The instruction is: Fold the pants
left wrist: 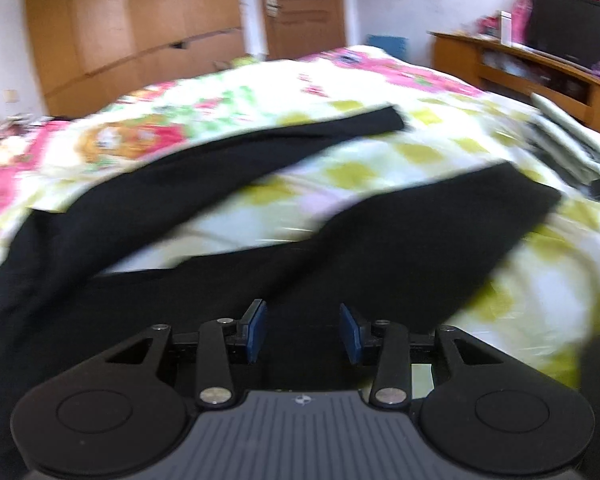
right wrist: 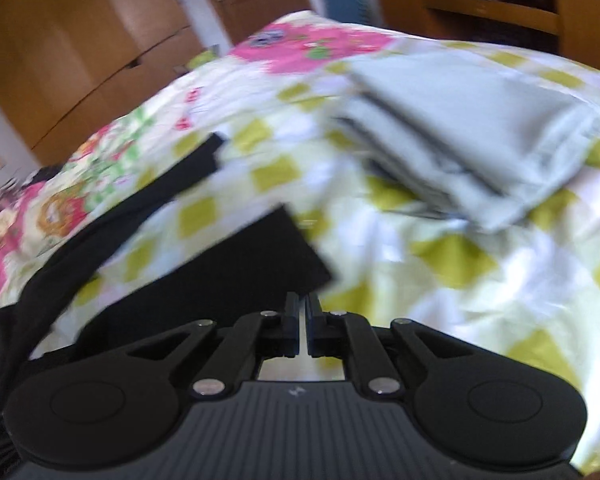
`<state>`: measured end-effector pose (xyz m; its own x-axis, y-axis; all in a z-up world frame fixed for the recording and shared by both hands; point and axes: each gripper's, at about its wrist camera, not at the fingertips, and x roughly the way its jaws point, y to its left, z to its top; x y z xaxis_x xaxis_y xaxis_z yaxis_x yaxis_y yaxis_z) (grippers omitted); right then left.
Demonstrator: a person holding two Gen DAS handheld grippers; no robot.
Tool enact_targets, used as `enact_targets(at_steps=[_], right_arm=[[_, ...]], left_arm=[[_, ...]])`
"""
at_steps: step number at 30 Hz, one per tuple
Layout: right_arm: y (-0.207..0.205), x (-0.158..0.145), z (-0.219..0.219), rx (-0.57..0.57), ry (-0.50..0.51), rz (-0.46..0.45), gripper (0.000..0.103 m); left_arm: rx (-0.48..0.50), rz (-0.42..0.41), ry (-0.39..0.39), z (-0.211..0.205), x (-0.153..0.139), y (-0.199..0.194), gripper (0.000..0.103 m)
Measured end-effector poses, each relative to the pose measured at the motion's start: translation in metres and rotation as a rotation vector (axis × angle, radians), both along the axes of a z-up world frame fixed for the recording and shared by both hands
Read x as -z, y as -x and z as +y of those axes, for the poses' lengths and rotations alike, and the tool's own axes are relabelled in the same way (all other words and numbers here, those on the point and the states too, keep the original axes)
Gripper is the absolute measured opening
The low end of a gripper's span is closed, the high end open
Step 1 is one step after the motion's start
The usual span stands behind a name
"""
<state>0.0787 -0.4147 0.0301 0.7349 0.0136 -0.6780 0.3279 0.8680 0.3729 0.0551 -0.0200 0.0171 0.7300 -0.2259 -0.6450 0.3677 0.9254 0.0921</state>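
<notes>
Floral bedspread (left wrist: 380,184) under black pants (left wrist: 220,256), legs splayed; wooden wardrobe (left wrist: 132,32) behind. Left gripper (left wrist: 303,332) part open, empty; right gripper (right wrist: 303,320) closed, empty. Folded grey cloth (right wrist: 480,132) clearest from right wrist.

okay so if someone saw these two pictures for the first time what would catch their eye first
Probably the black pants, spread across the bed with both legs splayed apart toward the far side. They stand out sharply against the bright floral and checked bedspread. Next, a stack of folded grey clothes on the bed's right side, seen from the right wrist.
</notes>
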Motion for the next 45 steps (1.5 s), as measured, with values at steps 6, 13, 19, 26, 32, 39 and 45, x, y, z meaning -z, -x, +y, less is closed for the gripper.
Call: enact_targets(at_steps=[6,13,19,26,32,39,45], right_arm=[[-0.081,-0.007,0.111,-0.319,0.037,0.008,0.01],[-0.176,-0.007,0.241,-0.622,0.1,0.001,0.02],[-0.246,0.008,0.328,-0.853,0.178,-0.025,0.026],[-0.277,0.015,0.38,-0.953,0.165,0.021,0.027],[-0.292,0.019,0.402,-0.994,0.175,0.051,0.028],[-0.317,0.015,0.438,-1.092,0.313,-0.008,0.035],[-0.344,0.016,0.479,-1.222,0.528,-0.081,0.04]], left_arm=[[-0.203,-0.053,-0.053,0.088,-0.007,-0.027,0.062],[-0.393,-0.126,-0.11,0.158,0.005,-0.072,0.065],[-0.346,-0.112,-0.193,0.176,0.029,-0.117,0.066],[-0.284,-0.079,-0.256,0.171,0.039,-0.142,0.069],[-0.264,-0.077,-0.403,0.173,0.041,-0.146,0.064],[-0.424,-0.029,-0.225,0.225,0.007,-0.152,0.037],[-0.558,-0.004,-0.101,0.292,-0.016,-0.156,0.032]])
